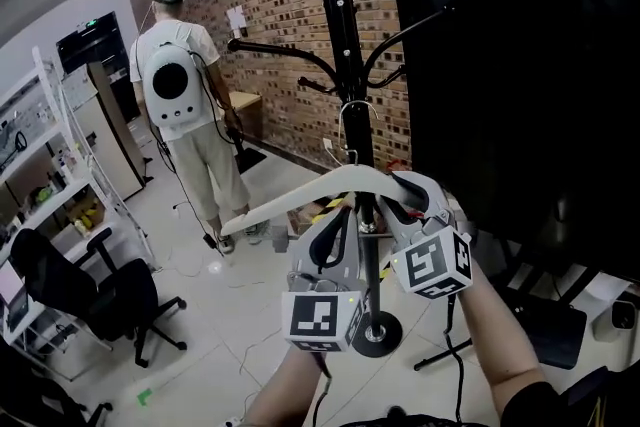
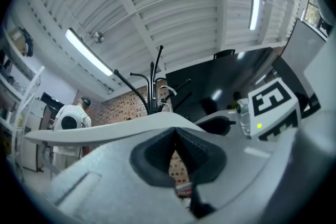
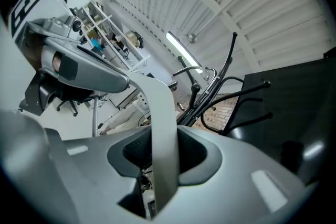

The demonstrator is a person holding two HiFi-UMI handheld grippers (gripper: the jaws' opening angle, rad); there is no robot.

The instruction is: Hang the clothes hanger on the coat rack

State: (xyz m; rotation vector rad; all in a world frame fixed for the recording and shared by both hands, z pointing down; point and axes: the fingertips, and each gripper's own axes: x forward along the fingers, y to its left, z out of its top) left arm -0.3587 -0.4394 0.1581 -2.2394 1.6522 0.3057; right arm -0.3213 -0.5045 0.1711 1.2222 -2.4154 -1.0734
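Contact between the left tool and the white hanger is hard to make out. In the left gripper view the dark pads slope together until they meet at their tips. The hanger's arm lies across just past them and covers the spot where they would touch it, so that tool reads as closed, with the arm across its tips rather than between them.

The right gripper view is plainer. The hanger's other arm runs straight up between the two jaws of the right tool, which are clamped against its sides. The head view cannot show this, because that tool's body and its marker cube hide the jaws from above.

Only the head view gives the layout. Both tools hold the hanger up in the air, close in front of the black coat rack. The metal hook stands upright beside the pole, below the curved pegs, and whether it touches the pole cannot be told. The rack's round base sits on the floor, partly behind the left tool.

A large black panel fills the right side. A person with a backpack stands by the brick wall, well apart from the rack.
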